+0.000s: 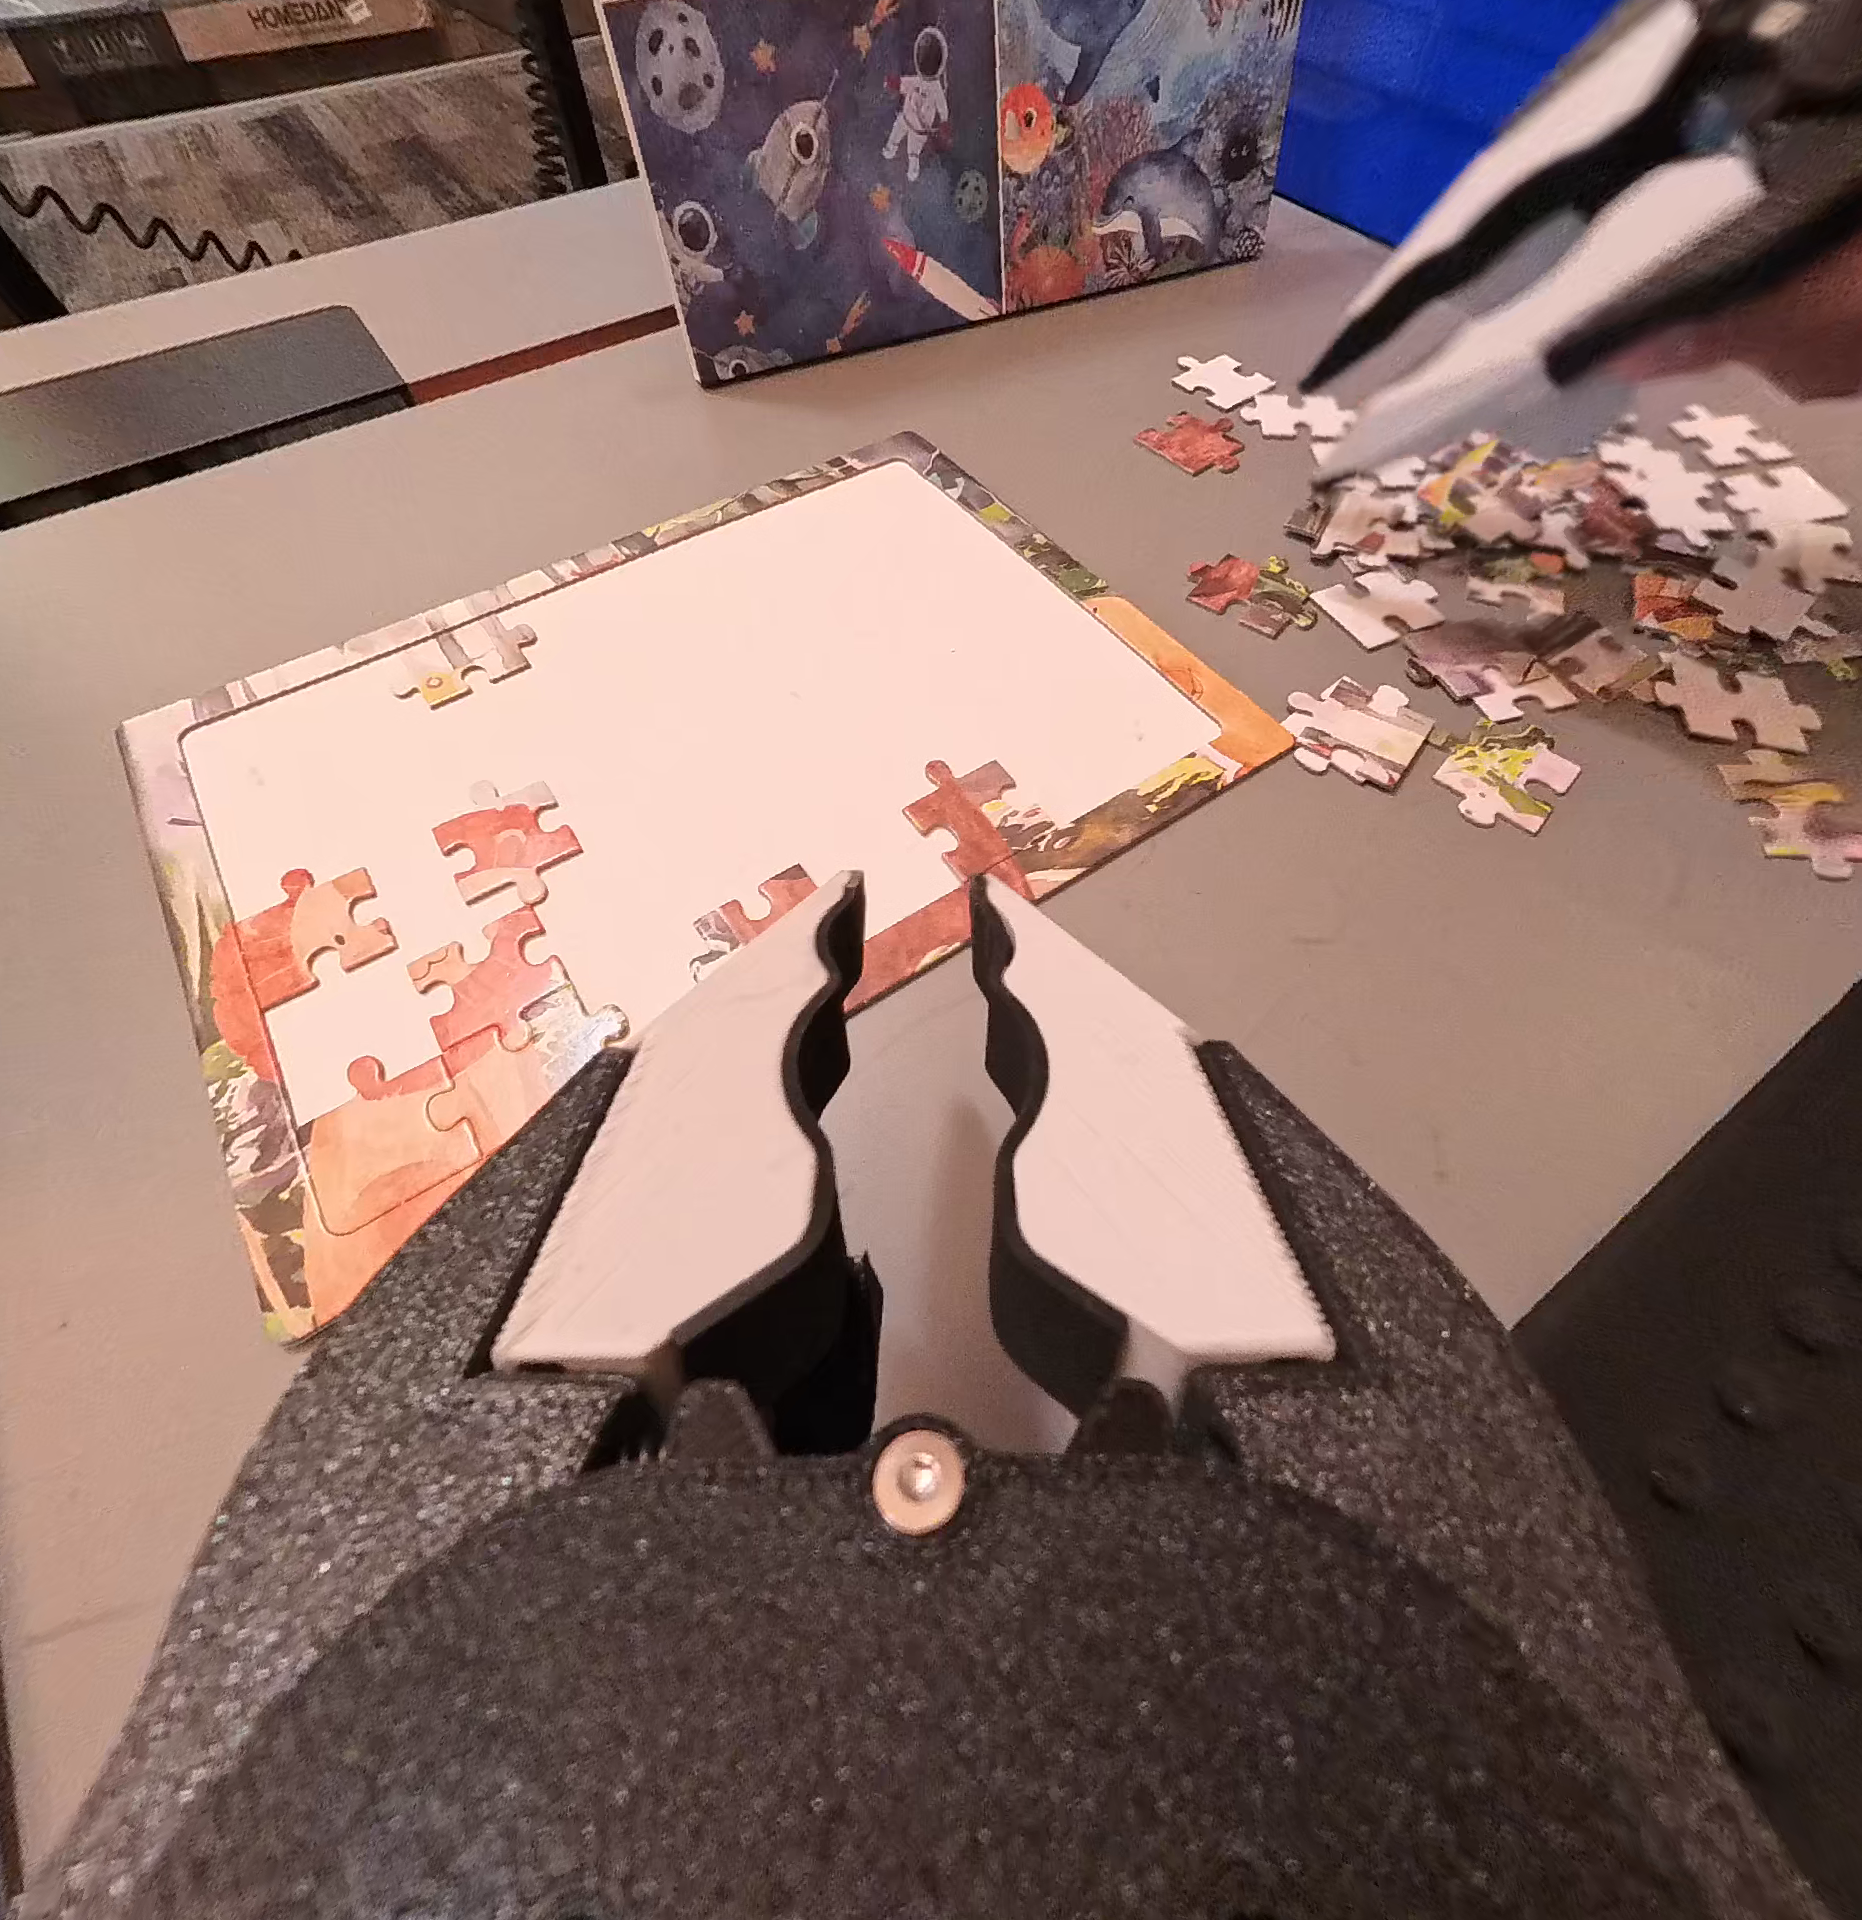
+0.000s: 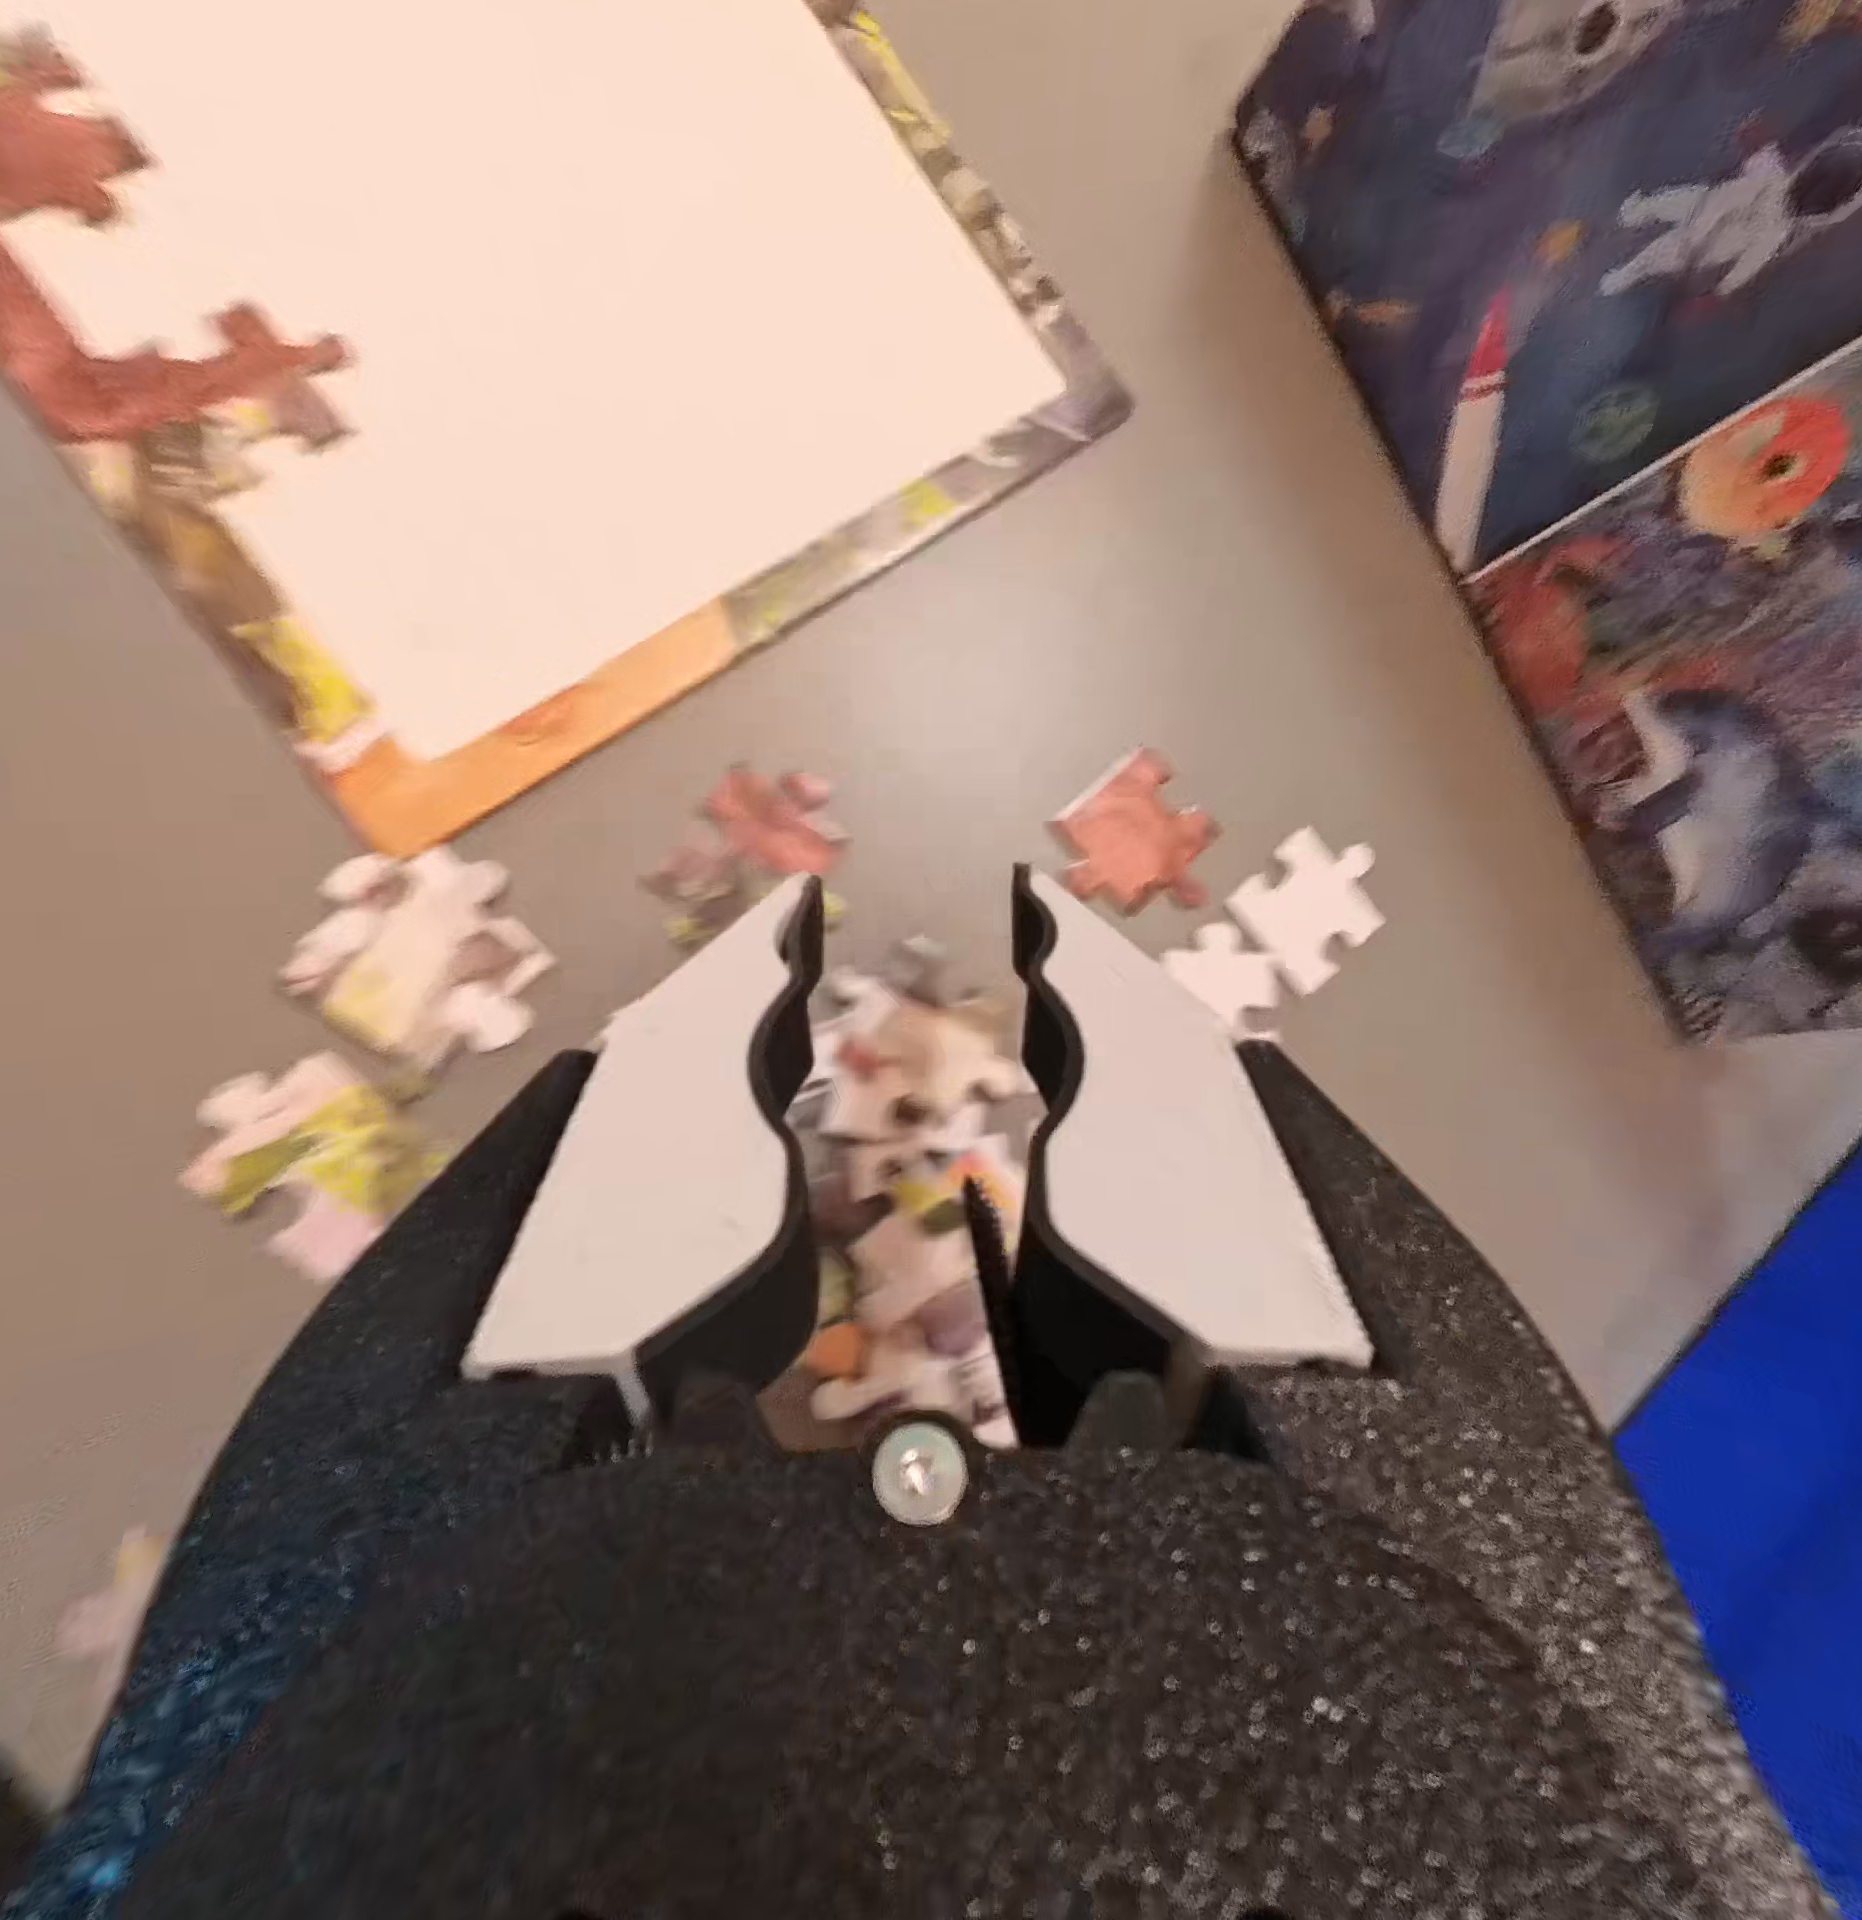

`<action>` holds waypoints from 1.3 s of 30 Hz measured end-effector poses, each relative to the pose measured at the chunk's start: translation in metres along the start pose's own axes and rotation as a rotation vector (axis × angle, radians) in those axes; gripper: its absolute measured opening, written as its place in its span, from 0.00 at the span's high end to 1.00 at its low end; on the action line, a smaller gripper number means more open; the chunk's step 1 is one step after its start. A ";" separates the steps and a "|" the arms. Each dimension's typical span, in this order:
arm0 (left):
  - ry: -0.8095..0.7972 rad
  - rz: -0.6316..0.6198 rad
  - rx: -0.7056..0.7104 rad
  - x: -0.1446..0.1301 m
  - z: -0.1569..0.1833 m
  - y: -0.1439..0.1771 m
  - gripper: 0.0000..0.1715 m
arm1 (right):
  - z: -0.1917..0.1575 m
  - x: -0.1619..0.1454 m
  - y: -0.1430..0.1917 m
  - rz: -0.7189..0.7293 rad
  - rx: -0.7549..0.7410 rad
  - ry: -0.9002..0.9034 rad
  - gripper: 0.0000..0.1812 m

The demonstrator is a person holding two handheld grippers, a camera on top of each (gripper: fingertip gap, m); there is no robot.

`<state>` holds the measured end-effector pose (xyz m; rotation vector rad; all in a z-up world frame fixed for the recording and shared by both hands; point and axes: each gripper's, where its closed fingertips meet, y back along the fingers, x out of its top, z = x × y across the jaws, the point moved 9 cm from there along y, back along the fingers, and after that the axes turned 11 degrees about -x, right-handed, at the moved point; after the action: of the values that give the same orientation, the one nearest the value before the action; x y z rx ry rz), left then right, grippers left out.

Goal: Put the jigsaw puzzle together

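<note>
Right wrist view: right claw (image 2: pixel 916 894) parted, empty (blurred), above loose pieces (image 2: pixel 906 1049); left claw (image 1: pixel 914 894) parted, empty, over puzzle tray (image 1: pixel 698 665).

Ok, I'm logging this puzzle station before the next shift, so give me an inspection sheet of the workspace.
Surface: grey table, no spills seen.
Job's things: puzzle tray mostly bare, a few pieces placed near its corners; loose pile beside it.
Clutter: illustrated box standing behind the tray.
Grippers: left gripper open, empty, over the tray's near edge; right gripper open above the pile.
Cables: coiled black cord behind the table.
Surroundings: blue panel, stacked cartons.
</note>
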<state>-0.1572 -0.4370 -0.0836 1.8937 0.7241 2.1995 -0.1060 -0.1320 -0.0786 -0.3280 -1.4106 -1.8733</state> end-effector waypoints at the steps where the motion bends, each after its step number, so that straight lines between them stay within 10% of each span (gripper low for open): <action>1: -0.002 -0.001 -0.003 0.000 0.000 0.000 0.89 | 0.012 0.003 -0.011 -0.040 -0.005 0.010 0.80; 9: 0.000 -0.006 -0.019 -0.001 0.001 -0.001 0.89 | 0.041 -0.014 -0.047 -0.011 0.101 -0.371 0.78; 39: 0.011 -0.014 -0.043 -0.001 0.000 -0.002 0.89 | 0.035 -0.023 -0.043 -0.030 0.054 -0.166 0.94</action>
<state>-0.1570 -0.4354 -0.0859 1.8523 0.6840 2.2012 -0.1282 -0.0864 -0.1106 -0.4468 -1.5813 -1.8642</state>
